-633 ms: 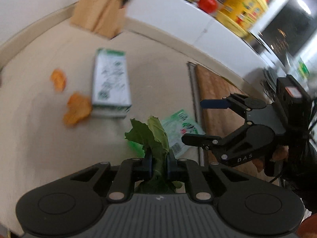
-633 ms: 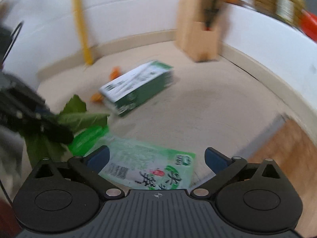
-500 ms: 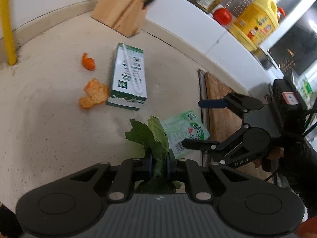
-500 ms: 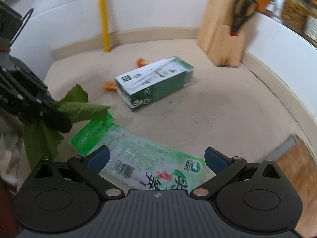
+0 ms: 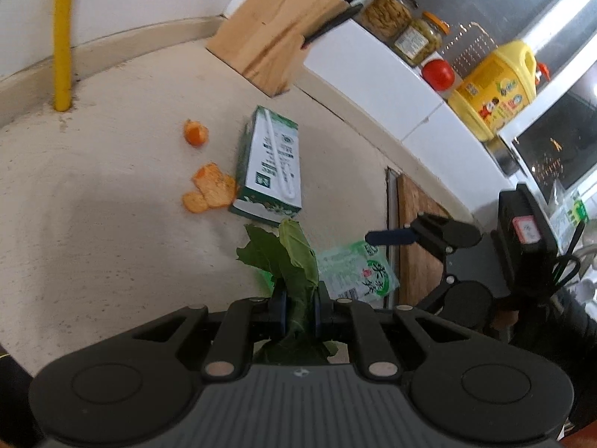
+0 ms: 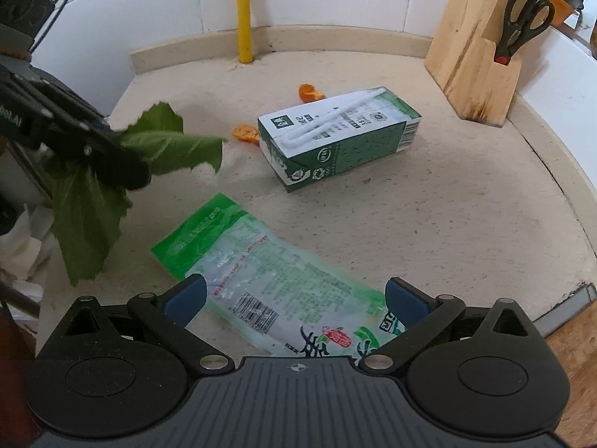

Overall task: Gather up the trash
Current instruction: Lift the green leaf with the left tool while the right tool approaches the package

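My left gripper (image 5: pixel 299 308) is shut on a green vegetable leaf (image 5: pixel 290 261) and holds it above the beige counter; it also shows at the left of the right wrist view (image 6: pixel 123 175) with the leaf (image 6: pixel 164 149). My right gripper (image 6: pixel 294 298) is open and empty, its jaws straddling a green-and-clear plastic wrapper (image 6: pixel 268 283) lying flat on the counter. The wrapper also shows in the left wrist view (image 5: pixel 358 272), beside my right gripper (image 5: pixel 391 238). A green-and-white carton (image 6: pixel 335 134) lies on its side farther back, with orange peel pieces (image 5: pixel 209 192) beside it.
A wooden knife block (image 6: pixel 477 44) with scissors stands at the back right. A yellow pipe (image 6: pixel 242 11) rises in the corner. A wooden cutting board (image 5: pixel 418 231) lies to the right. Jars, a tomato (image 5: pixel 438 74) and a yellow oil jug (image 5: pixel 492 89) sit on a raised ledge.
Both grippers pulled back and up a little, so the carton and peels look farther away. The left stays shut on the leaf; the right stays open over the wrapper.
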The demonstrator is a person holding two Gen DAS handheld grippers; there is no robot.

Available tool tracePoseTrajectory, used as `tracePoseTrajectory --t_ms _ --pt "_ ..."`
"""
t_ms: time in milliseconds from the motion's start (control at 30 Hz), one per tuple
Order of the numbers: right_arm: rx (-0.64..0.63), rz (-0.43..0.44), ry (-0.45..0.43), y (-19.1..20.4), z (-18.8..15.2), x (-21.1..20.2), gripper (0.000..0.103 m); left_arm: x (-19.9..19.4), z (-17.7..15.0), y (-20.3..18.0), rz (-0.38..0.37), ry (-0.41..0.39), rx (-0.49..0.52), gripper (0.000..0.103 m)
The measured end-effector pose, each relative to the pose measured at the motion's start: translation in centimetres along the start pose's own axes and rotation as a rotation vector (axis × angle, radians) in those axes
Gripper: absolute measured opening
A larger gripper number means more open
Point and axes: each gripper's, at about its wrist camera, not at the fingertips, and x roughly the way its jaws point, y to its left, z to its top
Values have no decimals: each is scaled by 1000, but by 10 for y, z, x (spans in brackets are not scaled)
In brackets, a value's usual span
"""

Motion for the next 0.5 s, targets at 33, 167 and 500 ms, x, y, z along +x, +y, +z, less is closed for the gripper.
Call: tracePoseTrajectory --t_ms 33,167,500 --pt "-2 -1 2 1 0 1 103 -1 0 2 1 -4 -7 9" --pt "-9 4 24 2 1 11 103 -6 -3 8 1 -16 -36 9" --pt "19 10 29 -3 7 21 103 -15 -8 20 3 -47 -76 9"
